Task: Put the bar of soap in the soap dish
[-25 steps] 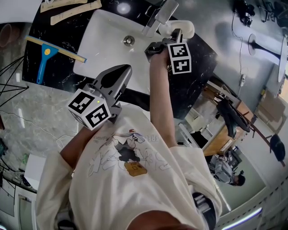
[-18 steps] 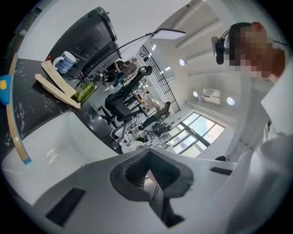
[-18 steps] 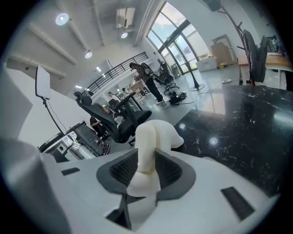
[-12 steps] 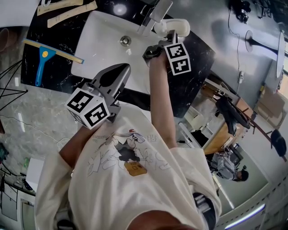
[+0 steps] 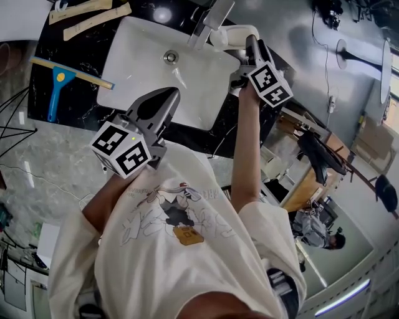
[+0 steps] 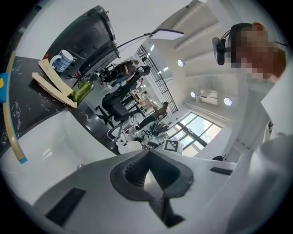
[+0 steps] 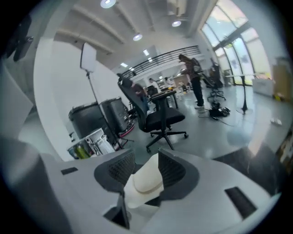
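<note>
Brightness: bright, even indoor light in all three views.
Sources: round ceiling lamps (image 7: 108, 3) and tall windows (image 7: 229, 36), seen in the right gripper view.
Glare: white hot-spot on the glossy black stone counter (image 5: 159, 14); sheen on the white ceramic basin (image 5: 143, 62).
Distortion: strong fisheye bending; gripper views' corners black.
Focus: cream bar of soap (image 7: 145, 179) slightly soft.

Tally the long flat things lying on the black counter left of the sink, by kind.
Wooden strips: 2
Blue squeegee: 1
Total: 3
</note>
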`<state>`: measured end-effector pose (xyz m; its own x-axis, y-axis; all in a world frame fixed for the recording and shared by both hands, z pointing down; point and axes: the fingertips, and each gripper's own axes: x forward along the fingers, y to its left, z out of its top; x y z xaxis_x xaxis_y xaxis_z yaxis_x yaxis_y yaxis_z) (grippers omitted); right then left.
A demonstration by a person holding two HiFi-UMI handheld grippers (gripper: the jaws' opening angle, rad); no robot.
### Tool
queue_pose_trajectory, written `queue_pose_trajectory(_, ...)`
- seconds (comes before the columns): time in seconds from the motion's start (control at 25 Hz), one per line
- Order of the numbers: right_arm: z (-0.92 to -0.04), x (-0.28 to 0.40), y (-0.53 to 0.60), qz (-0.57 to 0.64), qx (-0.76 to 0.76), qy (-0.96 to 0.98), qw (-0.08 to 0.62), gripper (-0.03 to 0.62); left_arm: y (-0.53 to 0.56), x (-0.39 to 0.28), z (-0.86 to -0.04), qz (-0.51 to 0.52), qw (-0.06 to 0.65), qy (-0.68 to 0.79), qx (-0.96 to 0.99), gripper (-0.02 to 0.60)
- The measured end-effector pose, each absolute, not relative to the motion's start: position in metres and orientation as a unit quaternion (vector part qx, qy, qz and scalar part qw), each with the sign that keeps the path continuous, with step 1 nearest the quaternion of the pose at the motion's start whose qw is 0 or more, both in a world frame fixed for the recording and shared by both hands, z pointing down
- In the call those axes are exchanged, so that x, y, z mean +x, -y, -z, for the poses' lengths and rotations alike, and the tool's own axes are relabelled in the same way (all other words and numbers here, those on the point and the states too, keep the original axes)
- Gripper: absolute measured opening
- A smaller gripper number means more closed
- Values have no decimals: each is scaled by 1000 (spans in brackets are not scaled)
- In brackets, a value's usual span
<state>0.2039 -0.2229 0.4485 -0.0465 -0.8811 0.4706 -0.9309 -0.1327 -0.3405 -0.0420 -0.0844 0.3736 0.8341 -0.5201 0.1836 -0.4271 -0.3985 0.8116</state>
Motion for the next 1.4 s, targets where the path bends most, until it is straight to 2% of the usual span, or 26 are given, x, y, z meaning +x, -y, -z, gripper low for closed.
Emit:
queue_pose_trajectory(0.16,-474,210,231,-276,629,694,217,161,81,-39,-373,48,470,279,836,6)
queue_pose_trajectory(0.24,-485,210,229,-272,613,695,259,164,80,-40,-372,48,469,281,836,6)
queue_pose_trajectory(0.36,-488,209,223,-260,607,695,284,160,82,-43,-370,50,465,287,836,6)
queue_pose_trajectory(0.52,-483,212,215,-248,616,695,277,160,81,-41,-370,50,465,288,836,6)
queue_pose_trajectory(0.64,-470,212,208,-241,627,699,243,159,80,-34,-368,47,462,280,840,6)
queue_pose_trajectory(0.68,-463,211,204,-240,631,701,230,146,79,-31,-367,46,462,277,842,6)
queue_pose_trajectory(0.76,-447,206,192,-236,634,707,204,56,77,-26,-365,45,459,272,844,6)
queue_pose_trajectory(0.96,-406,187,161,-230,617,739,145,14,71,-6,-354,44,442,260,857,6)
queue_pose_trajectory(1.2,-373,157,107,-231,607,754,99,8,60,14,-344,42,418,227,878,6)
queue_pose_trajectory(1.4,-355,139,69,-194,609,763,98,6,51,24,-339,32,394,215,893,6)
